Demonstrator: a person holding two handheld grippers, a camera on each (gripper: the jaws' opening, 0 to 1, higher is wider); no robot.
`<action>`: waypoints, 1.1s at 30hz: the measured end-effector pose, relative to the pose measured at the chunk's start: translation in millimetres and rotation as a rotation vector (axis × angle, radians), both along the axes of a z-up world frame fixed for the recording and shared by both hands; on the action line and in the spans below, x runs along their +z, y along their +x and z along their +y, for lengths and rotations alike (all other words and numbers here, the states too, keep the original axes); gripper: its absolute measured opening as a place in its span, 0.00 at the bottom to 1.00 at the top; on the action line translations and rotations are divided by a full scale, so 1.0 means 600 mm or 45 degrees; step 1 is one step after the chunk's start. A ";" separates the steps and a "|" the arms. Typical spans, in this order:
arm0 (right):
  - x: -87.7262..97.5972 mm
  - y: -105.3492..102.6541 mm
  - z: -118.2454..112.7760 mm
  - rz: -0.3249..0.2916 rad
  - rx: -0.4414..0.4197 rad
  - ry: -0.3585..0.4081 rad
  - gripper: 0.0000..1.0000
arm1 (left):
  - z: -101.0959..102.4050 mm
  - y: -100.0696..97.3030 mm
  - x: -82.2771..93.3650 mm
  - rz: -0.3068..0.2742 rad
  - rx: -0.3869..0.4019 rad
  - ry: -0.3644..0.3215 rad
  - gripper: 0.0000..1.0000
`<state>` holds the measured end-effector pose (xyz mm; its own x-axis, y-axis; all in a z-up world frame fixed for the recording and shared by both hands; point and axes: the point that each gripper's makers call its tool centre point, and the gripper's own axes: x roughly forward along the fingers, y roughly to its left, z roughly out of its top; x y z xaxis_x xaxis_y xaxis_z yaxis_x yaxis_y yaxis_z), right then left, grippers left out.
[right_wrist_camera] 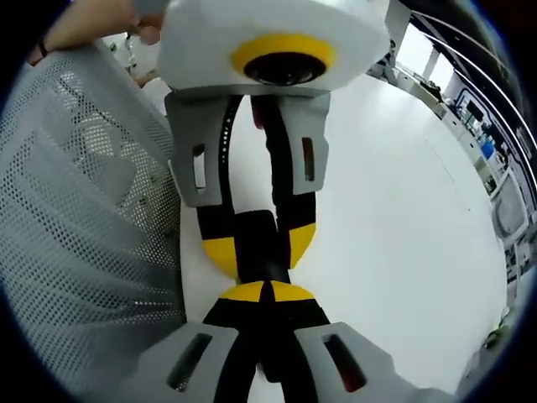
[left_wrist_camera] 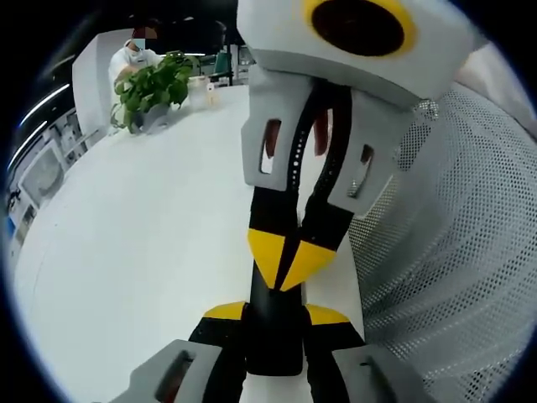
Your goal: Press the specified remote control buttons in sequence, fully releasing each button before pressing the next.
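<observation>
A black remote control (left_wrist_camera: 273,336) stands between the yellow-tipped jaws of my left gripper (left_wrist_camera: 275,316), which is shut on its sides. My right gripper (left_wrist_camera: 290,262) comes in from the top of the left gripper view. Its yellow tips are closed together, with their point against the remote's upper part. In the right gripper view my right gripper (right_wrist_camera: 268,292) is shut at the bottom. Its tips meet the remote control (right_wrist_camera: 258,243), which the left gripper (right_wrist_camera: 262,242) holds from above. The buttons are hidden by the jaws.
All this is over a white table (left_wrist_camera: 151,252). A white perforated mesh container (left_wrist_camera: 453,252) stands close beside the grippers, seen again as the mesh container (right_wrist_camera: 75,210). A potted green plant (left_wrist_camera: 155,84) and a person (left_wrist_camera: 130,57) are at the far end. Shelving (right_wrist_camera: 495,168) lines the room.
</observation>
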<state>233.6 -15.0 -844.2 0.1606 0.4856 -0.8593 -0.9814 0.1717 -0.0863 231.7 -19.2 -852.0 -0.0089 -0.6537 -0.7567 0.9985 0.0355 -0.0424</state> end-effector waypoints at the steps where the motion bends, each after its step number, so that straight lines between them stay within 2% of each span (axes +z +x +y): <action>1: 0.000 0.001 0.000 0.006 -0.006 0.004 0.00 | 0.000 0.000 0.000 0.000 -0.001 0.000 0.26; 17: 0.001 -0.002 -0.002 0.042 -0.028 0.024 0.00 | 0.001 0.000 0.001 0.008 0.008 -0.003 0.26; 26: 0.000 -0.003 -0.014 0.051 -0.049 -0.020 0.00 | 0.001 0.000 0.001 0.011 0.009 -0.007 0.26; 30: 0.000 -0.004 -0.013 -0.009 -0.005 -0.110 0.00 | 0.001 0.000 0.001 0.007 0.003 -0.003 0.26; 33: -0.001 -0.002 -0.012 0.012 -0.042 -0.107 0.00 | 0.001 0.000 0.001 0.008 0.000 -0.005 0.26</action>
